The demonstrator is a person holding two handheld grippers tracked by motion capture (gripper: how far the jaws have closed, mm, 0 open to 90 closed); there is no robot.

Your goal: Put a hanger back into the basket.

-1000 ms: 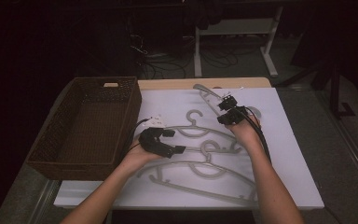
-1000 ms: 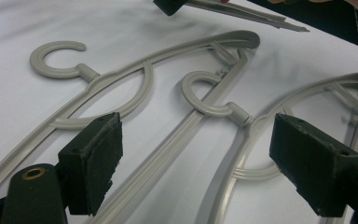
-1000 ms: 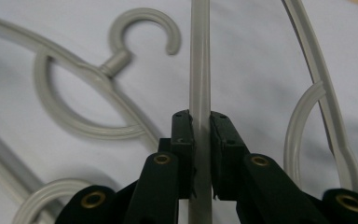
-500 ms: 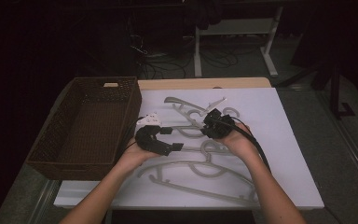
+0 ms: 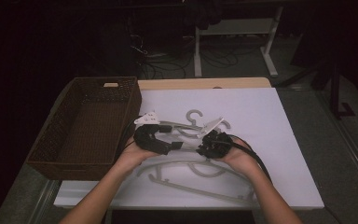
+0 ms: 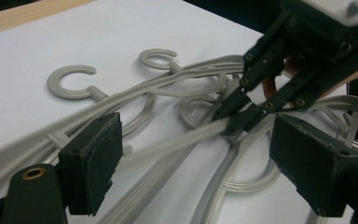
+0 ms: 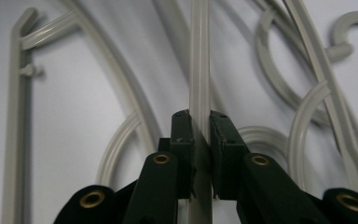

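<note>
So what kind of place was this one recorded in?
Probably a lab or workshop, not a home: a white-topped table in a dark room, loose cables on the floor, and a bare desk frame behind. Grey hangers and a wicker basket look like staged props.

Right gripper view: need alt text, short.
The right gripper has its two black jaws shut on a thin bar of a grey plastic hanger, which runs straight up between them. More grey hangers lie overlapping on the white table surface behind, their curved arms and a hook at the upper right.
</note>
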